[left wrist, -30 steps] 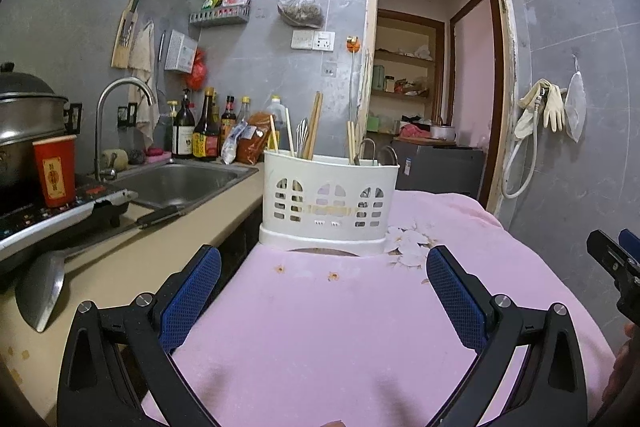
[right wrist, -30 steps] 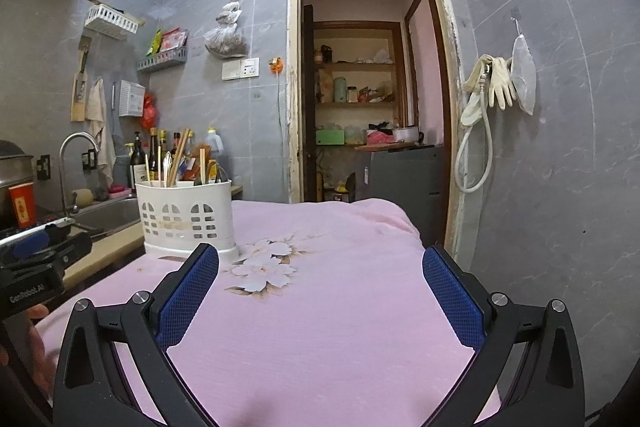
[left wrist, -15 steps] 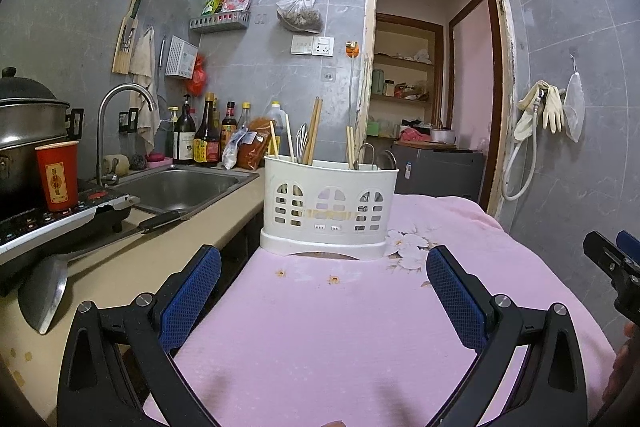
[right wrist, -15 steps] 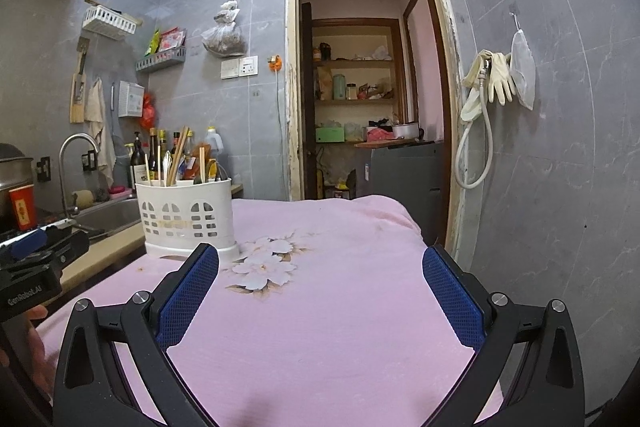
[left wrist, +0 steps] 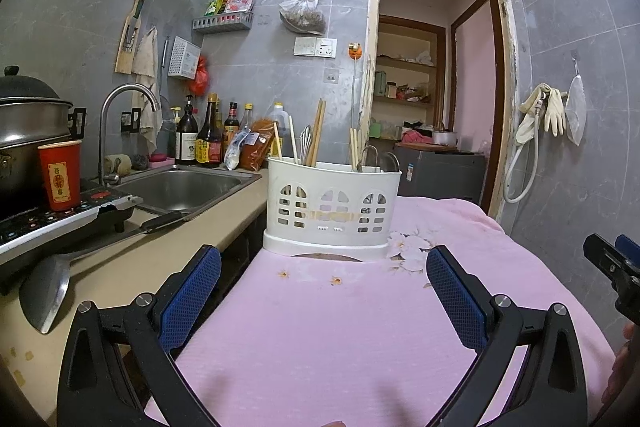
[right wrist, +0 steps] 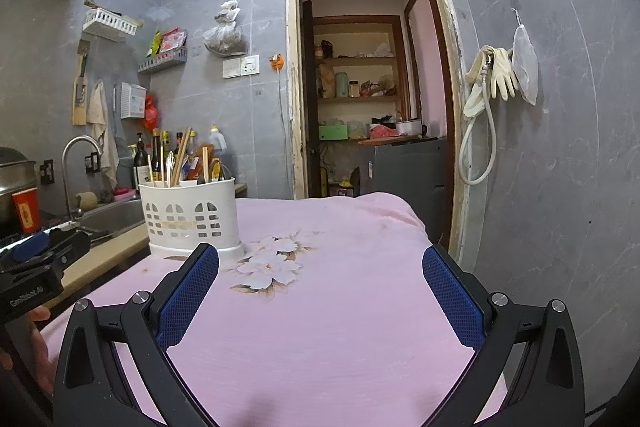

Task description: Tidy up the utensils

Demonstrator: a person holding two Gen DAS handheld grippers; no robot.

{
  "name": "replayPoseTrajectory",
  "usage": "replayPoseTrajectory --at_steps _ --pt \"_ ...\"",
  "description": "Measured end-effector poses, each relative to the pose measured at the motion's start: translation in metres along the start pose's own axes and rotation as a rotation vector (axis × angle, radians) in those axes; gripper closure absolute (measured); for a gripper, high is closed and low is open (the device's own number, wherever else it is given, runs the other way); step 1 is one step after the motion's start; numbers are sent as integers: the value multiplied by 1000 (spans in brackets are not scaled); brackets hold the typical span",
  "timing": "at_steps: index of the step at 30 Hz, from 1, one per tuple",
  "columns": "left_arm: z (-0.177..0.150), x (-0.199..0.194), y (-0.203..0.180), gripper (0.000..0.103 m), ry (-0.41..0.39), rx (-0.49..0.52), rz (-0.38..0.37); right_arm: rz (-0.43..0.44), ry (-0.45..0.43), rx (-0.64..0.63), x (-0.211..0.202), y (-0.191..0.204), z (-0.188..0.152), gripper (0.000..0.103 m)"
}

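The black left gripper with blue textured pads [left wrist: 323, 281] has its jaws spread wide, gripping nothing. The matching black right gripper [right wrist: 320, 279] is likewise spread and level.

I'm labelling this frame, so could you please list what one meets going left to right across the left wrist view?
Steel pot → red cup → faucet → sauce bottles → white utensil holder → doorway → rubber gloves.
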State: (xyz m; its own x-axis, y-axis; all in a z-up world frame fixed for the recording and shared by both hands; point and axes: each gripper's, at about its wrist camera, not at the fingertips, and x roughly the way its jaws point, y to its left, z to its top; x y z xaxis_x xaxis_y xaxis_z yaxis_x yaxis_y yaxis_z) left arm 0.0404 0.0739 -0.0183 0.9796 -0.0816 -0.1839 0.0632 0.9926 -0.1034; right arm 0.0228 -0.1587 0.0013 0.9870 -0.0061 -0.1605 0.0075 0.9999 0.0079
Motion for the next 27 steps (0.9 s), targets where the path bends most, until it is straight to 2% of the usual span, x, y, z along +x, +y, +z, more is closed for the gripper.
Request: replayPoseTrajectory --at_steps 27 --pt "2 0 2 2 -3 2 6 4 11 10 -1 1 -2 0"
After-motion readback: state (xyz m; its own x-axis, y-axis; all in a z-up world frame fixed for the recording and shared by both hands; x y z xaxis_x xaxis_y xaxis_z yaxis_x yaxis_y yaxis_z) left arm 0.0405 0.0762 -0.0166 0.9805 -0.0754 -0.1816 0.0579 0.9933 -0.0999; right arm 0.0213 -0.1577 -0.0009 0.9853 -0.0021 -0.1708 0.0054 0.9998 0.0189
